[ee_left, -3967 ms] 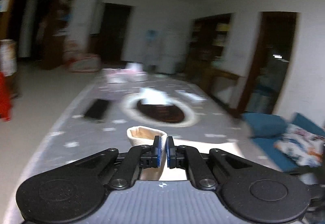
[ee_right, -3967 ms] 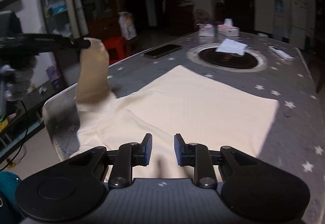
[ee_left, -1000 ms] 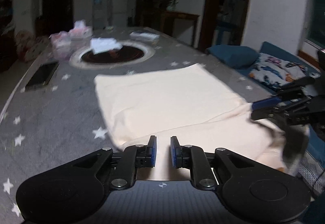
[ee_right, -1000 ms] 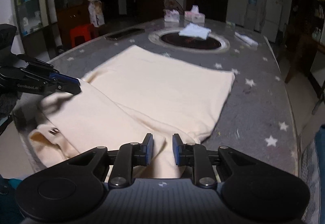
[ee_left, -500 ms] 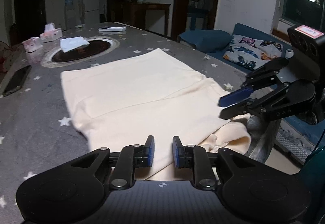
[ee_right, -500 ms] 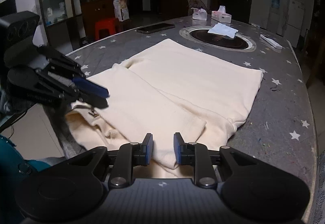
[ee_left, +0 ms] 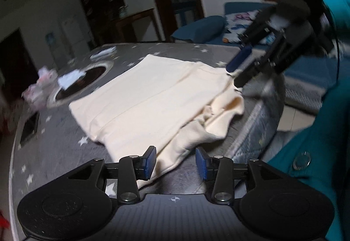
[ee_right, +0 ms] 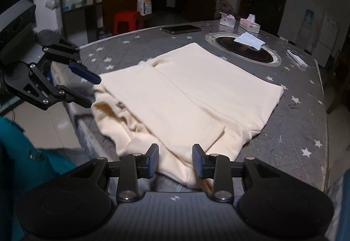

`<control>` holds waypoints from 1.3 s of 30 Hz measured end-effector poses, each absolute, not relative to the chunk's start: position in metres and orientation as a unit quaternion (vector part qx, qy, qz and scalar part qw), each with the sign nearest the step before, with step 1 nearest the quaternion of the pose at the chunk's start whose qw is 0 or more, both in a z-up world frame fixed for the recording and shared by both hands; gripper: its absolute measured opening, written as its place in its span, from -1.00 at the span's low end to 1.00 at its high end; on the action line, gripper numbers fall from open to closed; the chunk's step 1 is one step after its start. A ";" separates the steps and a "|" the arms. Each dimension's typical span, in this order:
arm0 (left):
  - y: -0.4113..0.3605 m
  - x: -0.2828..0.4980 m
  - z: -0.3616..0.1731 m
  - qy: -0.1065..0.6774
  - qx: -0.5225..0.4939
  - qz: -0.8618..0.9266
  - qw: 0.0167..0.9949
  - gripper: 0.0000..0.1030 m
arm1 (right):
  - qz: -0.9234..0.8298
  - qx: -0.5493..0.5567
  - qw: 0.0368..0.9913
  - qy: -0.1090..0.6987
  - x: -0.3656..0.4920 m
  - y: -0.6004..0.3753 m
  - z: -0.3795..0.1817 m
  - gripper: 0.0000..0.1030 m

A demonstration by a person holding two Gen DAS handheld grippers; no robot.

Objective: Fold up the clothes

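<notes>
A cream garment [ee_right: 188, 96] lies partly folded on the star-patterned grey table [ee_right: 293, 131], its near hem overhanging the table's edge at 6 o'clock. The left tool [ee_left: 176, 161] and right tool [ee_right: 175, 159] are both spreading, pads clear of the cloth. Bare tabletop lies toward 3 o'clock.

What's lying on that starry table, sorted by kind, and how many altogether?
Cream garment: 1
Tissue boxes: 2
Loose tissue: 1
Phone: 1
Remote: 1
Total: 6
</notes>
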State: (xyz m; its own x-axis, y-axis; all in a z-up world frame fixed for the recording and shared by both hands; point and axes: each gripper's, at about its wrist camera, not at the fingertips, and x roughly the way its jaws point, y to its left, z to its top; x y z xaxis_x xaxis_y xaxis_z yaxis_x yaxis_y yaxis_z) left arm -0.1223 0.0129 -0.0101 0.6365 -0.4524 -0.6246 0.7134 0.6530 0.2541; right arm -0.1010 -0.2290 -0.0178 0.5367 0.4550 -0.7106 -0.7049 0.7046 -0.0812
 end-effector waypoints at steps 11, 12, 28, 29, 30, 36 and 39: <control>-0.006 -0.124 -0.021 0.209 0.280 -0.357 0.866 -0.76 | 0.353 -0.244 0.842 0.327 -0.117 -0.218 -0.029 -0.08; -0.006 -0.123 -0.020 0.208 0.274 -0.357 0.868 -0.81 | 0.355 -0.249 0.841 0.325 -0.118 -0.217 -0.031 -0.06; 0.004 -0.051 0.007 0.253 0.126 -0.333 0.900 -0.84 | 0.370 -0.216 0.850 0.305 -0.092 -0.206 -0.039 -0.42; 0.005 -0.049 0.006 0.257 0.125 -0.333 0.899 -0.84 | 0.370 -0.204 0.851 0.311 -0.088 -0.207 -0.039 -0.57; 0.006 -0.051 0.005 0.259 0.125 -0.334 0.898 -0.83 | 0.370 -0.191 0.851 0.319 -0.083 -0.209 -0.038 -0.63; 0.014 -0.074 -0.001 0.255 0.161 -0.326 0.896 -0.46 | 0.373 -0.136 0.852 0.341 -0.064 -0.218 -0.026 -0.77; 0.017 -0.089 -0.006 0.248 0.191 -0.314 0.896 -0.15 | 0.374 -0.130 0.853 0.340 -0.059 -0.219 -0.022 -0.77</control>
State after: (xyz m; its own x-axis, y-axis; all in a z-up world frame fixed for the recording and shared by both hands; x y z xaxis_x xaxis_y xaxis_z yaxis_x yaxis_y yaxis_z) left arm -0.0890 0.0167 -0.0057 0.6799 -0.4684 -0.5641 0.6578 0.7296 0.1870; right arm -0.0590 -0.2186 -0.0220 0.4895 0.5490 -0.6775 -0.7257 0.6872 0.0326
